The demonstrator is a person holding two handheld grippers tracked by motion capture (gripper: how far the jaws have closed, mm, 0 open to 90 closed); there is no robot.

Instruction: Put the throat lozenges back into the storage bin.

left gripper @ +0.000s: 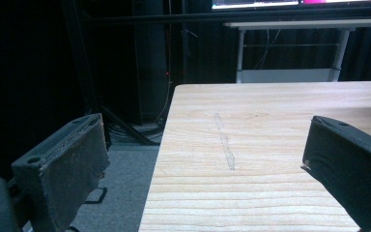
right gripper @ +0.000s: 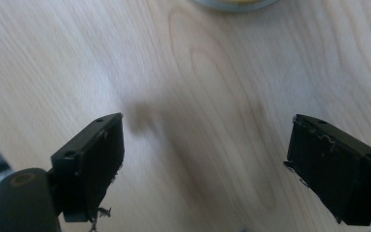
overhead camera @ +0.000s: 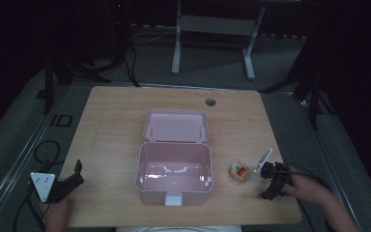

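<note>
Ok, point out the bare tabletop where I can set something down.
Widest patch: left of the open pink box, out to the left gripper at the table edge. Also bare: the far strip behind the lid. Crowded: right of the box, where the small round tin sits by the right gripper.

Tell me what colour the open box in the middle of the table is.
Pale pink, with a white latch at the front; the box shows best in the high view.

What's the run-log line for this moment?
pink box lid open | round tin right of box | right gripper open near tin | left gripper open, idle
</note>
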